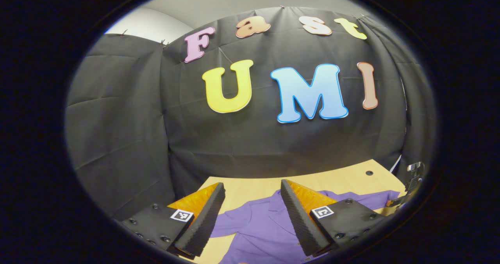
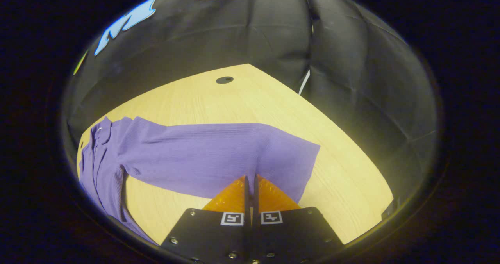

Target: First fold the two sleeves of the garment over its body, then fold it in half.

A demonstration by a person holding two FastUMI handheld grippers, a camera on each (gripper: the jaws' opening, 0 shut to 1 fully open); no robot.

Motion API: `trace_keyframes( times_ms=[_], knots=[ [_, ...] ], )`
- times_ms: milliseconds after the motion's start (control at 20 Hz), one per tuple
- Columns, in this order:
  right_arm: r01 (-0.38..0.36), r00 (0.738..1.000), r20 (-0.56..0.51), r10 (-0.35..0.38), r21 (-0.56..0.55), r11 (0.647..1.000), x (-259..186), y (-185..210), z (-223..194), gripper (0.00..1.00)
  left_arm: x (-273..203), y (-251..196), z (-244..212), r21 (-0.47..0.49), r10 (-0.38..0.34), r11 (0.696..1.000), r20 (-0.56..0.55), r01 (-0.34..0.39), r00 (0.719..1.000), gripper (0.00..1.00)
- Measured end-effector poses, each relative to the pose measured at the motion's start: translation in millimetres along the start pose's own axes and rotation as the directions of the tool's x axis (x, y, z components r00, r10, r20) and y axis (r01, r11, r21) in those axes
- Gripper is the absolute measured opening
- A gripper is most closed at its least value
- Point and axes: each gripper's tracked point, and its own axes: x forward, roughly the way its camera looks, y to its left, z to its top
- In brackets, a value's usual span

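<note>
Seemingly, the sleeve [image 2: 218, 154] at mid-frame is pinched between the right gripper's [image 2: 250, 178] closed jaws for folding over the garment [image 1: 265, 225], while the left gripper's [image 1: 253, 193] jaws are held wide above the worktop [image 2: 242, 96].

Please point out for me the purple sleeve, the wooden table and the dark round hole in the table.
purple sleeve [image 2: 218, 154]: right gripper view, mid-length.
wooden table [image 2: 343, 186]: right gripper view, bare top.
dark round hole [image 2: 224, 79]: right gripper view, its centre.

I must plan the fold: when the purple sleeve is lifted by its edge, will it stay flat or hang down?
The sleeve will probably hang limp: it is thin ribbed knit lying flat with soft creases. It looks light, so the right gripper, its fingers closed at the sleeve's edge, should lift it easily. On the smooth wooden table it may slide.
</note>
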Motion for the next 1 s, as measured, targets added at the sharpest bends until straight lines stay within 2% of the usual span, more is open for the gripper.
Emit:
trace_keyframes(
  times_ms=[250, 500, 1000],
  knots=[
    [-0.034, 0.999, 0.031, 0.033, 0.022, 0.999, -13.6, 20.7, 17.1, 0.01, 6.6, 11.5, -15.1, -0.007, -0.003, 1.000, -0.013, 0.003, 1.000, 0.98],
    [-0.098, 0.991, 0.093, 0.100, -0.027, 0.995, -38.5, 68.7, 47.4, 0.01, 13.5, 39.1, -36.0, -0.037, 0.002, 0.999, -0.033, -0.003, 0.999, 0.98],
    [-0.226, 0.958, 0.157, 0.241, -0.105, 0.968, -82.7, 216.8, 75.4, 0.01, 40.6, 133.7, -95.5, -0.075, 0.014, 0.997, -0.091, -0.021, 0.996, 0.98]
  ],
)
